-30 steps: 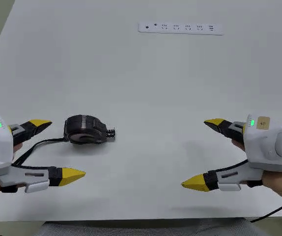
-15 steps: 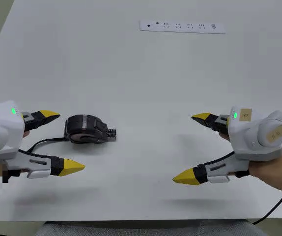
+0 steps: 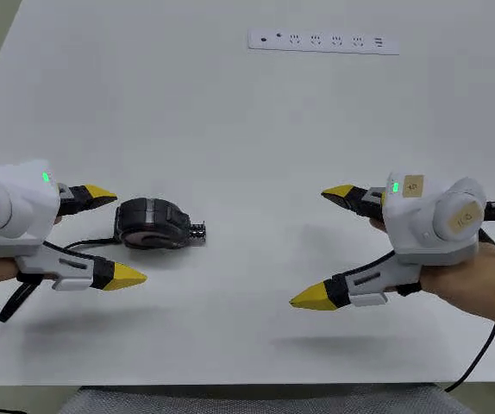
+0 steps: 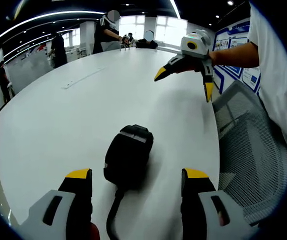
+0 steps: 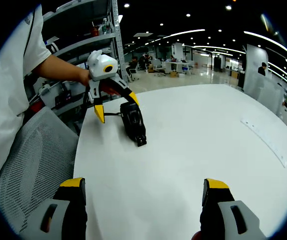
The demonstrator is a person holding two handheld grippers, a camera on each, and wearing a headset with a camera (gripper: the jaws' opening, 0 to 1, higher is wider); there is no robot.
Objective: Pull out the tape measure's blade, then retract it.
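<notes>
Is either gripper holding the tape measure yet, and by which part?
Nothing is held. Left gripper and right gripper are open; the tape measure lies free on the table.

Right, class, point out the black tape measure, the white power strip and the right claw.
Black tape measure [image 3: 148,225]: head view, middle of its case.
White power strip [image 3: 323,40]: head view, its centre.
Right claw [image 3: 309,247]: head view, midway between its tips.
</notes>
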